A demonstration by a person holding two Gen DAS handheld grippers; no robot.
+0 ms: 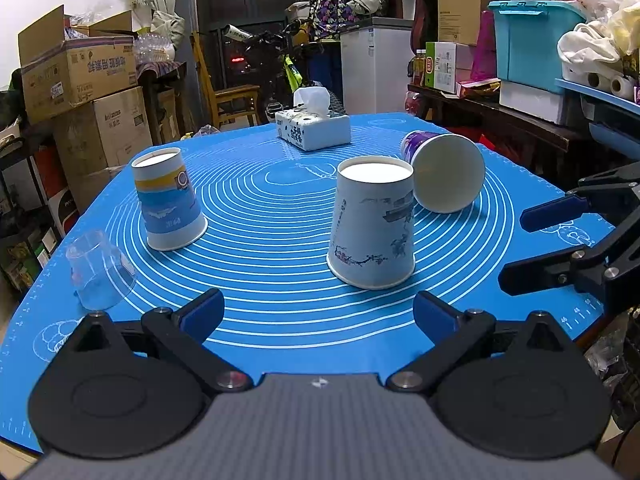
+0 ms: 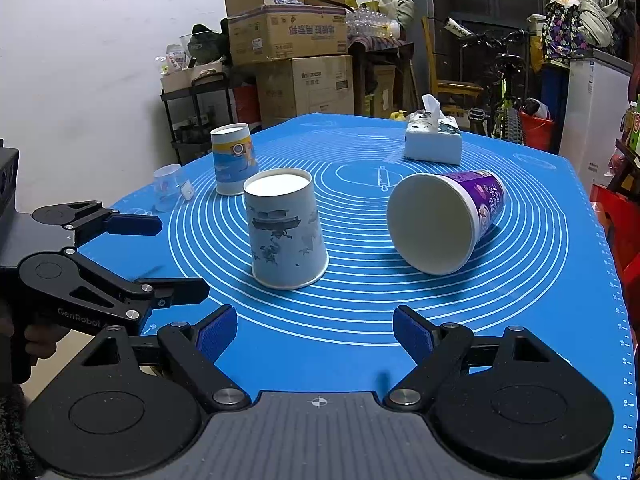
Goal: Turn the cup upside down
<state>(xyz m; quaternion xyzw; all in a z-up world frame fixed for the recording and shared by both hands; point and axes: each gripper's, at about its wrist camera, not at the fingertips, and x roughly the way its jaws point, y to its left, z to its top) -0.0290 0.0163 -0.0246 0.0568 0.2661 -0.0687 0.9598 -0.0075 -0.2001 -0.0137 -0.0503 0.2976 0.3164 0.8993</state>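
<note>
With your right gripper (image 2: 314,334) spread and empty, reach to one o'clock for the purple cup (image 2: 444,222) lying on its side on the tabletop (image 2: 360,344), pinch its wall lightly, and set it rim-down.

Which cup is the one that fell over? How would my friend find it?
Find the blue mat with white rings, then the tissue box at its far end. Nearer than the box lies the purple cup. It is the only cup on its side; the others stand upside down.
</note>
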